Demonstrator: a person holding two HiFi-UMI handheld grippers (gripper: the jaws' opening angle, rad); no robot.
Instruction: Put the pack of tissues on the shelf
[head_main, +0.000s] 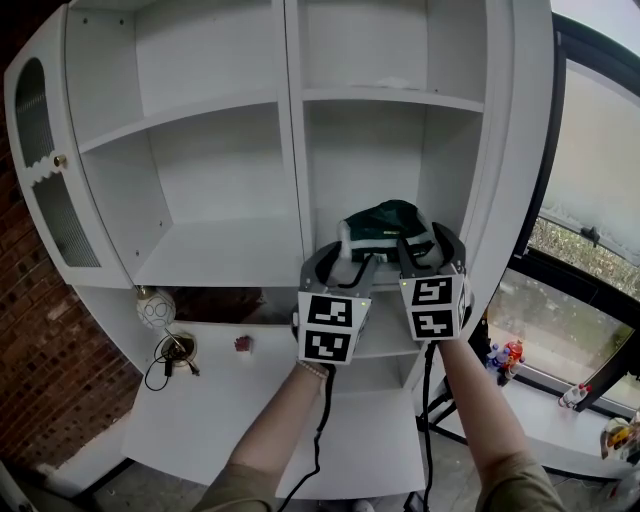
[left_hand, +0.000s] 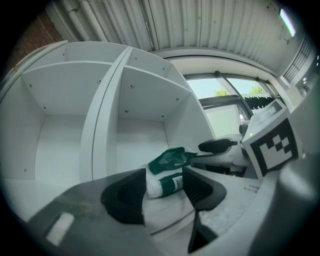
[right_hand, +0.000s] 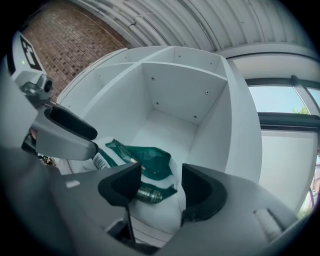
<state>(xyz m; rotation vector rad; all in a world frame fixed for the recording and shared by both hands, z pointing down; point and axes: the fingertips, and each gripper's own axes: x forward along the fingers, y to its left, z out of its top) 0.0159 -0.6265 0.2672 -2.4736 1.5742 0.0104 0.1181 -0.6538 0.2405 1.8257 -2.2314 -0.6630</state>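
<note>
The pack of tissues (head_main: 385, 225), green and white, lies on the middle shelf (right_hand: 167, 127) of the right compartment of a white cabinet. Both grippers are held up just in front of it, side by side. My left gripper (head_main: 343, 262) is open, and in the left gripper view the pack (left_hand: 170, 164) shows past the gap between its jaws, untouched. My right gripper (head_main: 430, 248) is open as well. In the right gripper view the pack (right_hand: 145, 162) lies just beyond the wide-spread jaws, with no pad pressing on it.
The cabinet's glazed door (head_main: 40, 170) stands open at the left. The left compartment's shelf (head_main: 220, 255) is bare. On the lower counter (head_main: 230, 400) sit a round white ornament (head_main: 155, 308), a cabled item (head_main: 175, 352) and a small dark object (head_main: 243, 343). A window with bottles (head_main: 505, 355) is at the right.
</note>
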